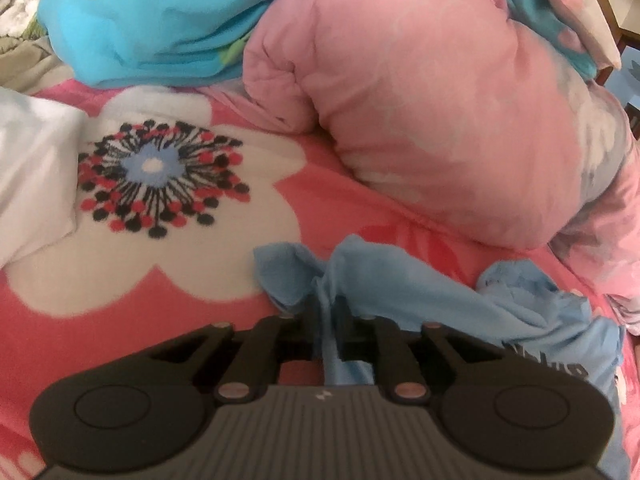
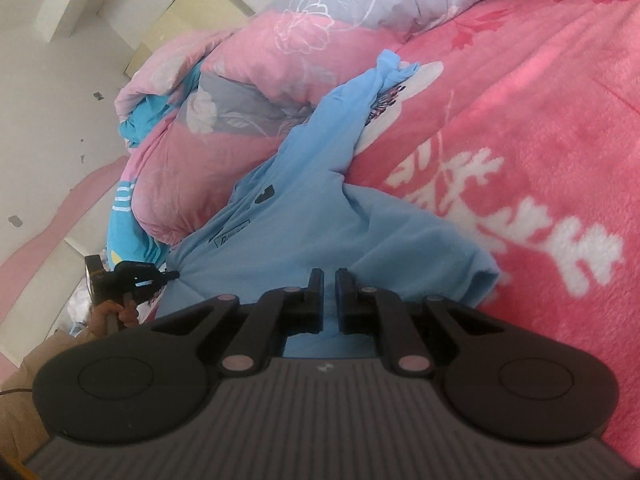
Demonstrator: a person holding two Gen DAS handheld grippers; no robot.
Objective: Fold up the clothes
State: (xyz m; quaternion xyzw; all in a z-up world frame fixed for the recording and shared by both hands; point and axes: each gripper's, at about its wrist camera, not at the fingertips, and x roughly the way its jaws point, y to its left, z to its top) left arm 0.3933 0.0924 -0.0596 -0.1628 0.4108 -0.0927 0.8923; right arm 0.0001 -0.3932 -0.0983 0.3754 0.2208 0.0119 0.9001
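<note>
One pink blanket (image 2: pixel 540 120) with white flowers covers the bed. One rolled pink quilt (image 1: pixel 420 112) lies on it, a bright blue sheet (image 1: pixel 152 32) bunched behind. One light blue shirt (image 2: pixel 312 208) sprawls across the blanket against the quilt, crumpled, one sleeve stretched away. One white cloth (image 1: pixel 32 160) sits at the left edge of the left wrist view. Left gripper (image 1: pixel 327 316): fingers nearly closed, pinching a fold of the shirt. Right gripper (image 2: pixel 329 294): fingers nearly closed, clamped on the shirt's near edge.
</note>
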